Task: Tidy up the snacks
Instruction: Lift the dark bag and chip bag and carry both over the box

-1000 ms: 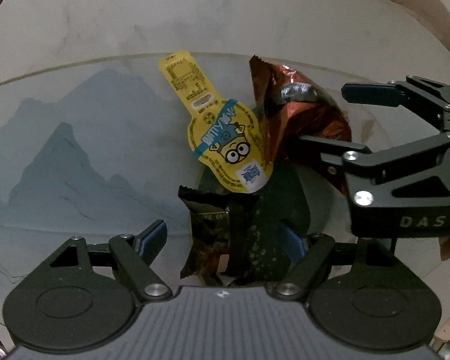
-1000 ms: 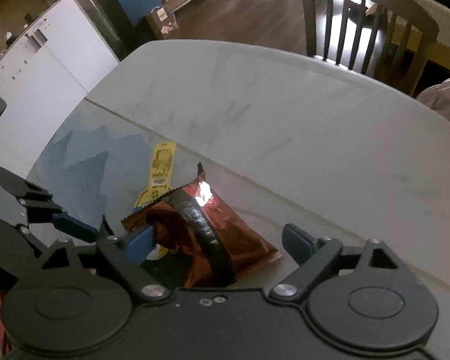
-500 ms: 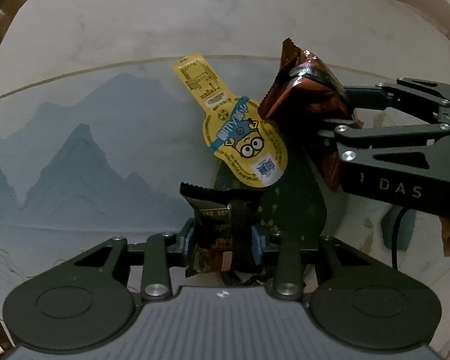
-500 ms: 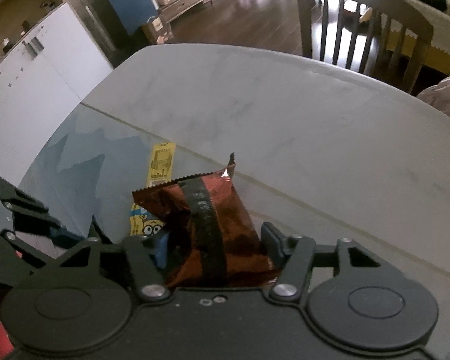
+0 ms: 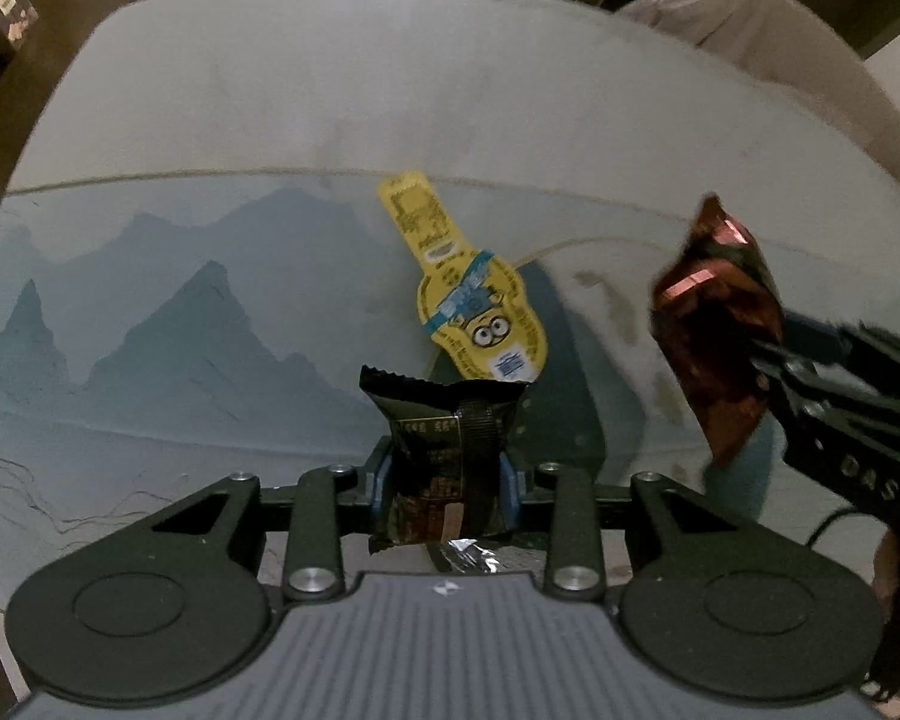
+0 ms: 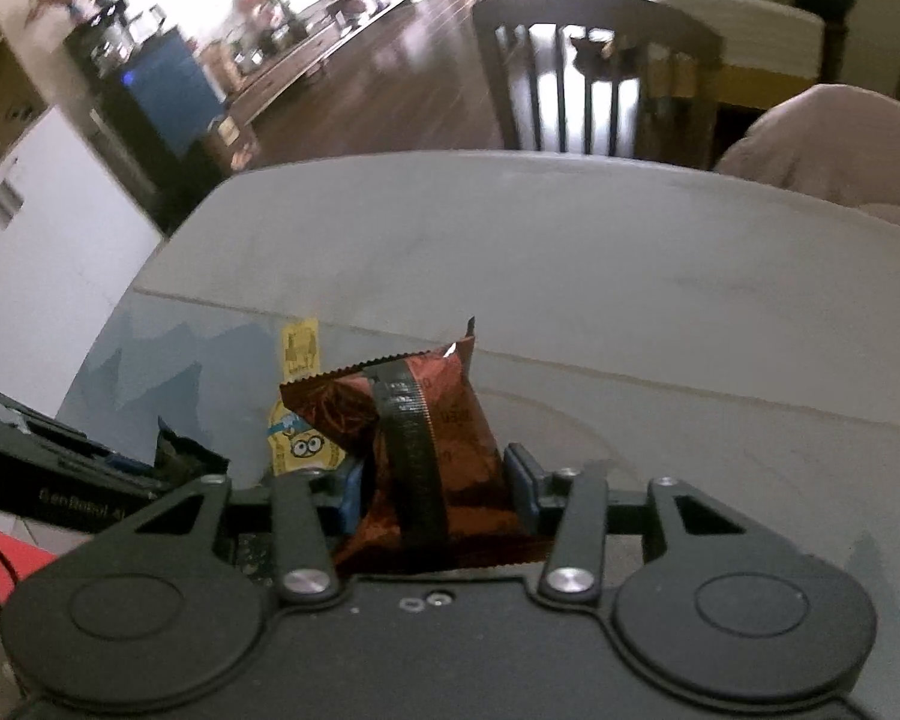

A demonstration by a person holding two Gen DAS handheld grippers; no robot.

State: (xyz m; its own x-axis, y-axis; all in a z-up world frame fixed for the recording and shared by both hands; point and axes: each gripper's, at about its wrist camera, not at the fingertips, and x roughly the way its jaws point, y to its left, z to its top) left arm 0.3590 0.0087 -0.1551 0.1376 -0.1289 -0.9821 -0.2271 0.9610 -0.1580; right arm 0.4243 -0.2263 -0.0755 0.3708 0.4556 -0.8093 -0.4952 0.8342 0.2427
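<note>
My left gripper (image 5: 447,483) is shut on a dark brown snack packet (image 5: 444,444) and holds it above the table. My right gripper (image 6: 435,480) is shut on a shiny red-brown snack packet (image 6: 414,420), lifted off the table; that packet also shows at the right of the left wrist view (image 5: 714,324). A yellow minion-print snack pouch (image 5: 471,294) lies flat on the blue mountain-print mat (image 5: 180,312), beyond my left gripper. It shows in the right wrist view (image 6: 297,420) too, left of the red-brown packet.
The mat lies on a round pale table (image 5: 390,90). A wooden chair (image 6: 594,66) stands at the far edge, with a pink cushion (image 6: 834,144) to its right. A dark printed patch (image 5: 564,390) of the mat lies behind my left gripper.
Both grippers closed on their packets and lifted them. The right gripper carried the red-brown packet up and away to the right. The yellow pouch stayed on the mat.
</note>
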